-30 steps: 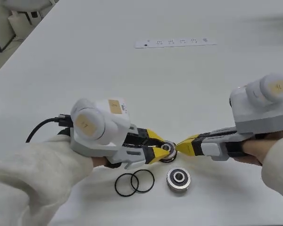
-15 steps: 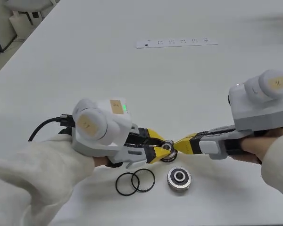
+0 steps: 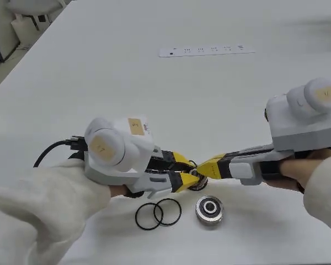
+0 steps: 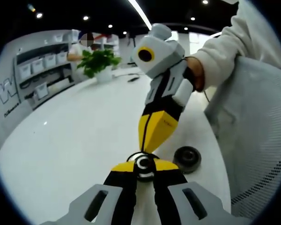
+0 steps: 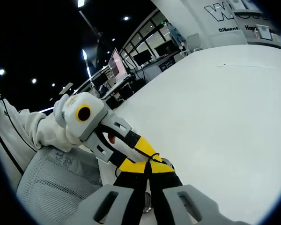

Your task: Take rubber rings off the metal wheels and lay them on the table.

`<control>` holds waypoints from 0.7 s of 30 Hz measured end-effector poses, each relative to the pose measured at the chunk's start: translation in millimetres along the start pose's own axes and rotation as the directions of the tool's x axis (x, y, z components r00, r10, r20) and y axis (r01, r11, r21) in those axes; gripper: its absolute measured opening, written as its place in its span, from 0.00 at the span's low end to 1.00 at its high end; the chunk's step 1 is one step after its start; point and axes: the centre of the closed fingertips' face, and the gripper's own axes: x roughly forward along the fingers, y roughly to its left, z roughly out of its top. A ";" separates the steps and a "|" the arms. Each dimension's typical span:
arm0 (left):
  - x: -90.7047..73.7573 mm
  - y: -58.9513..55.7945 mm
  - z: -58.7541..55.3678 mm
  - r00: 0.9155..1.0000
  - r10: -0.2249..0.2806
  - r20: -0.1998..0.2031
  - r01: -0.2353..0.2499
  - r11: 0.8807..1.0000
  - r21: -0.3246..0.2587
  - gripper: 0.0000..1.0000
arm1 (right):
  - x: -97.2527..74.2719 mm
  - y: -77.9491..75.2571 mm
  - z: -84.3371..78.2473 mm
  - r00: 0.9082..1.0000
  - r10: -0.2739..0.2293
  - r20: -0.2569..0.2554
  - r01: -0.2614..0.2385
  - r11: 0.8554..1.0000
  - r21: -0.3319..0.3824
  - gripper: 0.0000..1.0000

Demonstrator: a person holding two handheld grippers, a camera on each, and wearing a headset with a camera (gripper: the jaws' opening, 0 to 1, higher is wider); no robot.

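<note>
Near the white table's [image 3: 209,99] front edge, the left gripper [image 3: 188,176] clamps a small silver metal wheel [image 4: 143,163]. The right gripper [image 3: 201,169], jaws pressed together, touches its rim, near two loose black rubber rings [image 3: 135,216].

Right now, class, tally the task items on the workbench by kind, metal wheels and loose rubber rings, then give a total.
Metal wheels: 2, one in the left gripper, one lying on the table.
Loose rubber rings: 2, overlapping on the table.
Total: 4
</note>
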 end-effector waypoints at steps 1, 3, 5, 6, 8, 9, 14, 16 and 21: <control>0.0 0.0 -0.1 1.000 0.000 0.000 0.000 1.000 -0.001 0.13 | 0.5 -0.8 -1.3 1.000 -0.009 -0.011 0.009 1.000 -0.011 0.00; 0.0 0.1 -0.2 1.000 0.001 0.001 -0.001 1.000 0.001 0.13 | 0.2 -5.3 -5.6 0.998 -0.044 -0.035 0.041 0.996 -0.077 0.00; 0.0 0.0 -0.2 1.000 0.003 0.001 -0.003 1.000 0.000 0.13 | 0.3 -4.5 -6.9 0.999 -0.034 -0.032 0.032 0.998 -0.054 0.00; 0.0 0.0 -0.1 1.000 0.004 0.002 -0.004 1.000 -0.002 0.13 | 0.1 -5.4 -7.5 0.999 -0.037 -0.033 0.035 0.998 -0.053 0.00; -0.2 -0.3 0.1 1.000 0.007 0.000 -0.007 1.000 -0.009 0.14 | -0.7 -8.9 -8.7 0.998 -0.054 -0.039 0.051 0.997 -0.062 0.00; -0.2 -0.3 0.1 1.000 0.009 -0.002 -0.009 1.000 -0.011 0.14 | -0.9 -9.8 -9.1 0.997 -0.058 -0.041 0.055 0.996 -0.065 0.00; 0.1 -0.6 0.5 1.000 0.010 -0.004 -0.010 1.000 0.007 0.14 | -1.9 -15.6 -13.2 0.996 -0.077 -0.051 0.074 0.996 -0.052 0.00; 0.3 -0.5 0.7 1.000 0.010 -0.008 -0.010 1.000 0.012 0.14 | -2.4 -17.5 -13.4 0.995 -0.083 -0.050 0.080 0.996 -0.045 0.00; 0.0 -0.9 2.0 1.000 0.008 -0.018 -0.007 0.999 0.039 0.14 | -2.9 -18.0 -12.5 0.995 -0.083 -0.046 0.081 0.996 -0.038 0.00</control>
